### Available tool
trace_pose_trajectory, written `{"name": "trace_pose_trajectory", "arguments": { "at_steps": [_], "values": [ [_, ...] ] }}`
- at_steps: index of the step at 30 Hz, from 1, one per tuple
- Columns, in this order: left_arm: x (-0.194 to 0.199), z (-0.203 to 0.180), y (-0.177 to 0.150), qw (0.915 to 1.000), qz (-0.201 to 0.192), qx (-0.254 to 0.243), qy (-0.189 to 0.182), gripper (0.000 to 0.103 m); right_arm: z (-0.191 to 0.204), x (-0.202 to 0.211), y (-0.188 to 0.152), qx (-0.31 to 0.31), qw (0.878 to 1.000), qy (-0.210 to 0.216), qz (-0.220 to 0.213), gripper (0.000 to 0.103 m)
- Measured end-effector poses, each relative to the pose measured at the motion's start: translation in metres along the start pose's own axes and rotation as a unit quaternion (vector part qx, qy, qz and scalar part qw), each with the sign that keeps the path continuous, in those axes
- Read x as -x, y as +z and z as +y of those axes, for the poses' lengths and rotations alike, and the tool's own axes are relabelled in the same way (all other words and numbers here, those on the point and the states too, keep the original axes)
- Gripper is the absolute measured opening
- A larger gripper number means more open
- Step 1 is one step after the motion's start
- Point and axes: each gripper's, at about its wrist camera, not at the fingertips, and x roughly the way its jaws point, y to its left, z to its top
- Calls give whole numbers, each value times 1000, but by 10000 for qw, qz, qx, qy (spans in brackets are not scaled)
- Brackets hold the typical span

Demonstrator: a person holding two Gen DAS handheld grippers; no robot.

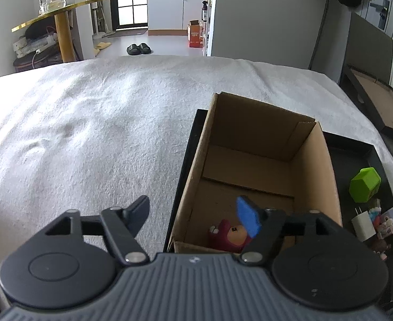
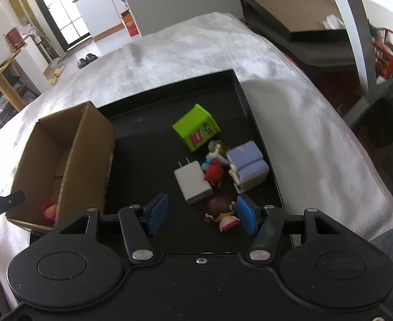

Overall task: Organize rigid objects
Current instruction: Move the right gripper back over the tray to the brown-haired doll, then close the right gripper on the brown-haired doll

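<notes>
My left gripper (image 1: pixel 193 206) hangs open over the near left wall of a cardboard box (image 1: pixel 314 160), holding nothing. A red and pink figurine (image 1: pixel 227 236) lies on the box floor just below its blue right pad (image 1: pixel 247 219). The box stands in a black tray (image 2: pixel 148 133). My right gripper (image 2: pixel 201 210) is open above the tray's near part. A white charger (image 2: pixel 192 184) lies just ahead of its gap. A brown-haired doll (image 2: pixel 221 210) lies close to its right pad without touching it. Further off are a small red figure (image 2: pixel 213 174), a lavender block toy (image 2: pixel 248 164) and a green box (image 2: pixel 196 129).
A white towel (image 1: pixel 89 123) covers the table around the tray. A dark low cabinet with an open black box (image 2: pixel 290 13) stands beyond the table's right edge. One finger of the left gripper (image 2: pixel 4 203) shows at the left edge of the right wrist view.
</notes>
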Motion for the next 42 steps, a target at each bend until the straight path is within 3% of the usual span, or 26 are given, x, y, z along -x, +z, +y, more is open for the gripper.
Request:
{"name": "trace_pose_trajectory", "arguments": {
  "at_steps": [5, 24, 25, 26, 42],
  "values": [
    [-7, -5, -1, 9999, 82, -45, 117, 80, -5, -15, -3, -9, 9999, 19, 167, 58],
    [-24, -11, -2, 9994, 239, -100, 233, 80, -2, -71, -13, 297, 9975, -160, 624, 58],
    [-24, -10, -3, 9994, 248, -103, 225, 80, 0, -74, -14, 357, 9971, -207, 646, 55],
    [-24, -10, -3, 9994, 256, -103, 215, 80, 0, -75, -15, 397, 9966, -248, 677, 45],
    [-18, -3, -3, 9998, 152, 40, 129, 80, 24, -39, -11, 629, 9975, -94, 293, 41]
  ]
}}
